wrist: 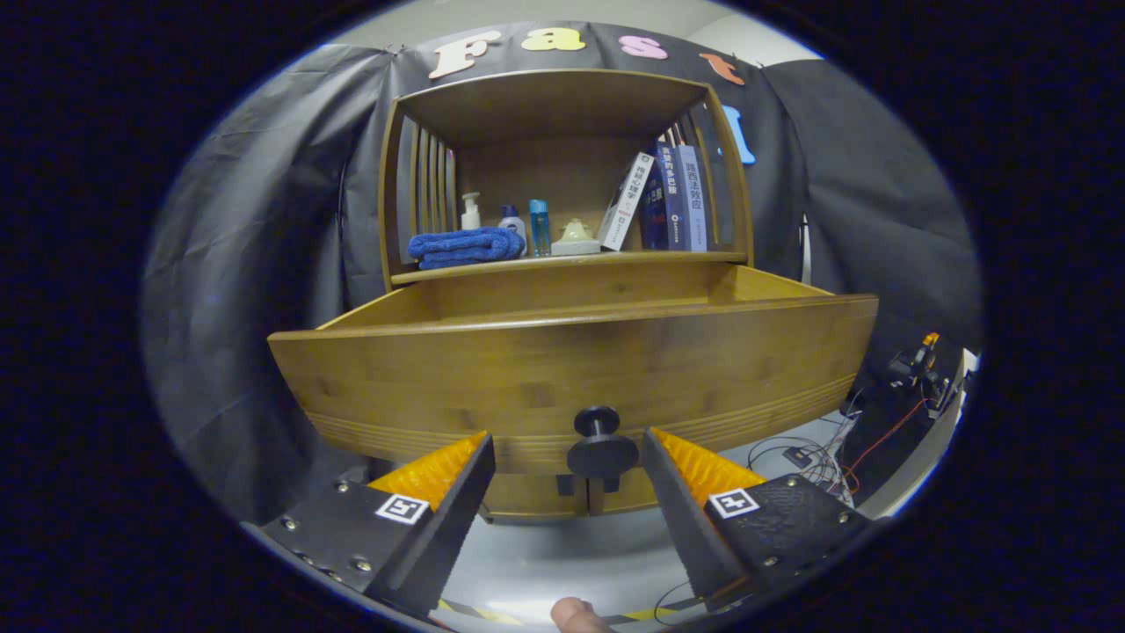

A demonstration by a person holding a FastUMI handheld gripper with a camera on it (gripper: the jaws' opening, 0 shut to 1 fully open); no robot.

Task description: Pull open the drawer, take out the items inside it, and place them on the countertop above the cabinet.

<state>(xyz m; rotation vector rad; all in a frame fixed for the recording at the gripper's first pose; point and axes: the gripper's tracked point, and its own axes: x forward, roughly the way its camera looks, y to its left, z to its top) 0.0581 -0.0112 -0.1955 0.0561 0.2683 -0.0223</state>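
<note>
So the drawer (576, 352) was pulled well out of the cabinet (562, 97), its front panel right across my view, and from that low angle I couldn't see the bottom or anything sitting in it, just the inner walls. My gripper (567, 457) had its fingers spread apart, not touching anything, with the round black knob (602, 448) sitting in the gap between them, dead ahead at 12 o'clock. Up on the countertop (571, 260) above the drawer, the shelf space held a folded blue towel (466, 246) at 11 o'clock, a few small bottles (510, 220) beside it, and leaning books (664, 198) at 1 o'clock. Loose cables (817, 457) lay on the floor at 3 o'clock, past the drawer's corner.
</note>
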